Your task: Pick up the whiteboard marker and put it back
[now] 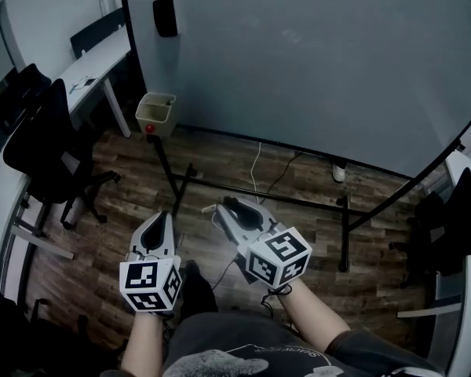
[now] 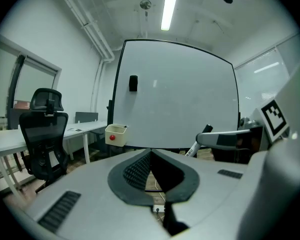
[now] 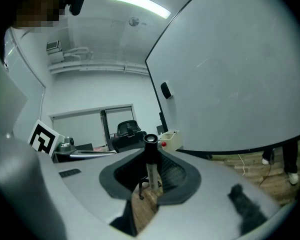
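Observation:
A whiteboard marker with a white body and a black cap stands upright between the pads of my right gripper, which is shut on it. The left gripper view shows the same marker slanting down out of the right gripper. In the head view the right gripper is held out over the floor, facing the whiteboard. To its left, my left gripper has its jaws together with nothing between them. A cream tray holding something red hangs at the board's lower left.
A black eraser sticks to the board's upper left. The board's black stand and cables cross the wooden floor ahead. A black office chair and white desks stand at the left; more chairs are at the right.

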The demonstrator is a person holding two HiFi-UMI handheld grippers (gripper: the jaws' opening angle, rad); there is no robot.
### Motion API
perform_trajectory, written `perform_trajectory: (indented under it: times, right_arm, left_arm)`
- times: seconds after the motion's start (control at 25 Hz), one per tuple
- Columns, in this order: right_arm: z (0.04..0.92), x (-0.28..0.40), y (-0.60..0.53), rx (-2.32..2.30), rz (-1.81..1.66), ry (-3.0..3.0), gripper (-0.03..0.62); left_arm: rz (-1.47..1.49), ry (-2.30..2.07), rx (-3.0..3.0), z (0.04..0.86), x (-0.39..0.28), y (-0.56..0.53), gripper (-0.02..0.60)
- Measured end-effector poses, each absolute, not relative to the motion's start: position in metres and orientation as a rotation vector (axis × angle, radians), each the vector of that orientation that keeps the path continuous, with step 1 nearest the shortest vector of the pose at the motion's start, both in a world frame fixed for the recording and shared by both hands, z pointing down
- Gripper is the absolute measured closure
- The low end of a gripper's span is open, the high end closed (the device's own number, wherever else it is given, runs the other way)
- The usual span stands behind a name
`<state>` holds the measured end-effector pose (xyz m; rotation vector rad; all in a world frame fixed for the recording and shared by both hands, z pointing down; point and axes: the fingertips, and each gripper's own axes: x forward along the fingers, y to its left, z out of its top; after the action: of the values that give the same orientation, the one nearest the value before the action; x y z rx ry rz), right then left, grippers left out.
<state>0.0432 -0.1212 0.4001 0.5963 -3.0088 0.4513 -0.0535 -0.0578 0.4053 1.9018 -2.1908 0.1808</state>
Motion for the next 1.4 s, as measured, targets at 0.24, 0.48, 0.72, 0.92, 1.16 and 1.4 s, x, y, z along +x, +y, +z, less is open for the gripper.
perform_trajectory:
  times: [0.24,0.48,0.72,0.92,1.16,1.4]
  right_arm:
    - [0.404,0.049,-0.116,0.603,0.451,-2.993,0.514]
    - [0.403,0.041,-0.118,0.597,0.449,-2.995,0.514]
    - [0.407,0.022,-0.125,0.582,0.435,-2.99,0.514]
    - [0.406,0.001,-0.141,0.575,0.436,-2.988,0.514]
    - [0.402,-0.039,-0.178,0.56,0.421,-2.991,0.514]
    - [0.388,-0.086,-0.215,0.545,0.396,-3.019,0.514]
  left_arm:
    - [0.171,-2.193,1.896,0.407,-0.051,-0.052,0.569]
    - [0.167,-2.187,1.904,0.407,-0.054,-0.051,0.569]
    - [0.169,-2.208,1.889,0.41,-0.08,-0.056,0.569]
    - [0.15,-2.217,1.868,0.408,-0.107,-0.072,0.569]
    - [0.161,-2.207,1.897,0.406,-0.14,-0.108,0.569]
    - [0.145,-2.233,1.889,0.395,-0.188,-0.139,0.569]
